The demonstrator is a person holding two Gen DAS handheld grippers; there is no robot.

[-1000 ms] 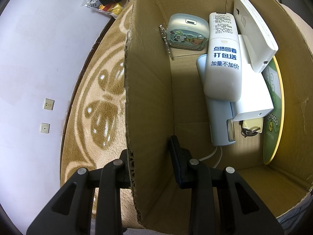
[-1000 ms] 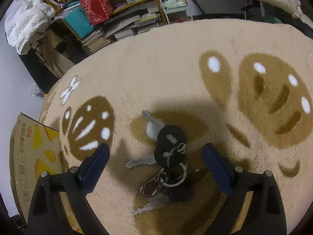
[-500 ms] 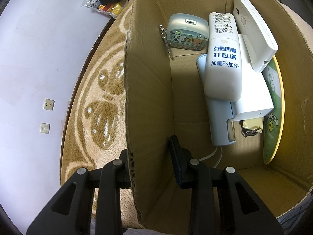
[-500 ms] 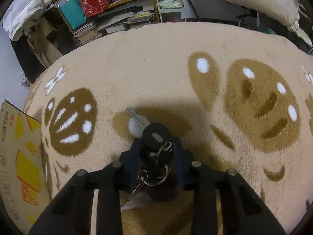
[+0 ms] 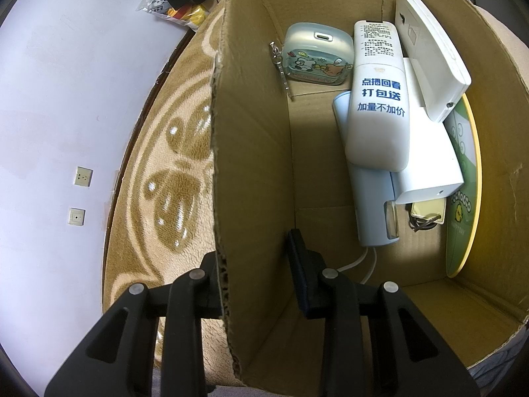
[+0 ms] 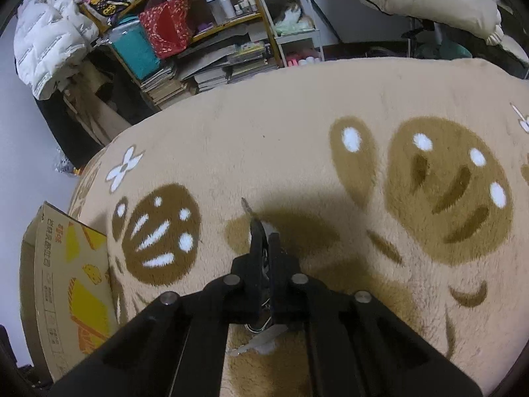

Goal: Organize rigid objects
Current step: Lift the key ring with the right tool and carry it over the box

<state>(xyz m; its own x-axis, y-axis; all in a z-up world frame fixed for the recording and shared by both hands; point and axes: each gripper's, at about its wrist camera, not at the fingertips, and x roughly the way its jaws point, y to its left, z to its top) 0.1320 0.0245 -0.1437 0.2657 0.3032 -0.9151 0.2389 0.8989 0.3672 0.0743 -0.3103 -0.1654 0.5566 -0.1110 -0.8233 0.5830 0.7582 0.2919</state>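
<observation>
Your silver keys on their metal ring [image 6: 261, 337] sit pinched in your right gripper [image 6: 263, 231], just above the beige plush rug [image 6: 297, 152]. Your left gripper [image 5: 256, 258] clamps the brown cardboard box wall [image 5: 251, 165], beside that rug.

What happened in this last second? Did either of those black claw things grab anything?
The right gripper did: its fingers, spread wide around the bunch of keys on the rug, closed in and are now shut on it, with key blades sticking out ahead and below. The left gripper did not move; it stays clamped on the cardboard box wall, and the items inside lie as before.
</observation>
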